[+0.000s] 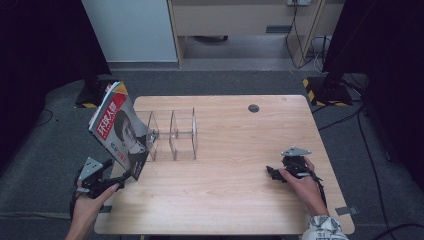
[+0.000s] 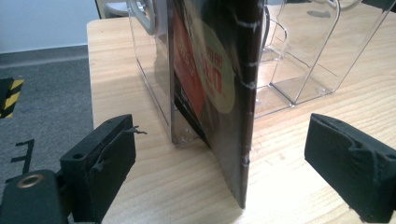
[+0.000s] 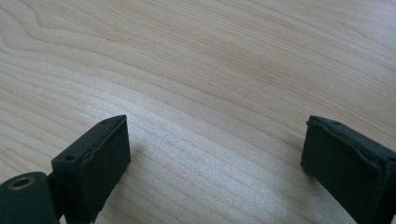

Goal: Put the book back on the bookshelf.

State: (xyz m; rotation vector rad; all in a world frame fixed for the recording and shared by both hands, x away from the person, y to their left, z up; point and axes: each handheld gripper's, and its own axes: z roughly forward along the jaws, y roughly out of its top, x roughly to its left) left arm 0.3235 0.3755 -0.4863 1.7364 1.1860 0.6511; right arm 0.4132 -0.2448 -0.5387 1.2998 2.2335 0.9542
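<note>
A magazine [image 1: 117,127] with a red and dark cover stands on its lower edge at the left end of a clear acrylic file rack [image 1: 172,135], tilted so its top leans out past the table's left edge. Close up, the magazine [image 2: 219,79] appears to sit just inside the rack's leftmost wall [image 2: 149,70], with its near corner sticking out onto the table. My left gripper [image 2: 219,172] is open, one jaw on each side of that corner and neither touching it. My right gripper [image 1: 272,172] lies low on the table at the right. Between its jaws, the right gripper [image 3: 215,158] is open over bare wood.
The wooden table [image 1: 235,145] has a round cable hole [image 1: 253,108] near its far edge. The rack has several slots, the others holding nothing. Grey carpet, black stands and cables surround the table.
</note>
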